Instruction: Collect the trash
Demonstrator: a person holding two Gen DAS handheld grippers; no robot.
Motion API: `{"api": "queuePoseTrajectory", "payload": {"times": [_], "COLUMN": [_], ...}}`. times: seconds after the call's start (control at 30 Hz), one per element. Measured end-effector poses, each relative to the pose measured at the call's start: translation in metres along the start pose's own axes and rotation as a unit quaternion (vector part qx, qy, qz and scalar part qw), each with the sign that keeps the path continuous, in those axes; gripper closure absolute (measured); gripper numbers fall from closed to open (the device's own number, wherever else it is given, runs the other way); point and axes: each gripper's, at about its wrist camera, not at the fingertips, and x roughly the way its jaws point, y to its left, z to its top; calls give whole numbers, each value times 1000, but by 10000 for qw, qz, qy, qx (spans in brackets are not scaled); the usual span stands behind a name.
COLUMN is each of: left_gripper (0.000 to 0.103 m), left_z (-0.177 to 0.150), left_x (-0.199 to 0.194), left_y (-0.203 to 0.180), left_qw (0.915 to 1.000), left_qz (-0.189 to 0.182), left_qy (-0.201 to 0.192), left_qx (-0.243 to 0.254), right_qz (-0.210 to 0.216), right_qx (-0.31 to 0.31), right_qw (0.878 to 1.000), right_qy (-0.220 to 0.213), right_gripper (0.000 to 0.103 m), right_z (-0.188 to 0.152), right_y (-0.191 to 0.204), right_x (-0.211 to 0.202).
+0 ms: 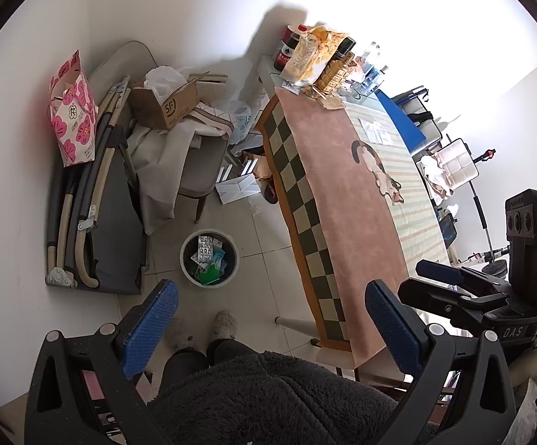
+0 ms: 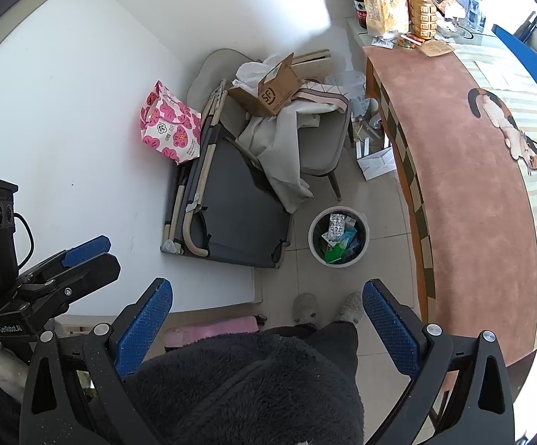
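Note:
A round white trash bin [image 1: 209,258] stands on the tiled floor by the table, holding blister packs and green and blue wrappers; it also shows in the right wrist view [image 2: 339,236]. My left gripper [image 1: 272,320] is open and empty, held high above the floor near the bin. My right gripper [image 2: 267,320] is open and empty, held at about the same height. Each gripper shows in the other's view: the right gripper [image 1: 450,278] at the right, the left gripper [image 2: 83,256] at the left. Both look down over a dark fleece garment.
A long table with a pink cat mat [image 1: 342,193] runs along the right, with bottles and a snack bag [image 1: 316,55] at its far end. A folded cot [image 1: 98,230], a chair with cloth and a cardboard box [image 1: 168,107], and a pink flowered bag [image 1: 72,118] crowd the wall.

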Motion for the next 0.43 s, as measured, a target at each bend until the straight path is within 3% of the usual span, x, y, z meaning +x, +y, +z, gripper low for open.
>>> {"api": "queuePoseTrajectory", "payload": {"times": [0.43], "left_gripper": [0], "left_z": [-3], "left_x": [-1], "left_y": [0], "left_qw": [10000], "left_qz": [9], "left_qy": [-8], "left_qx": [-8], "right_qz": [21], "right_qx": [-9], "right_qw": [10000], "right_qy": [-2], "right_gripper": [0], "right_z": [-1], "right_y": [2], "right_x": [-1]}}
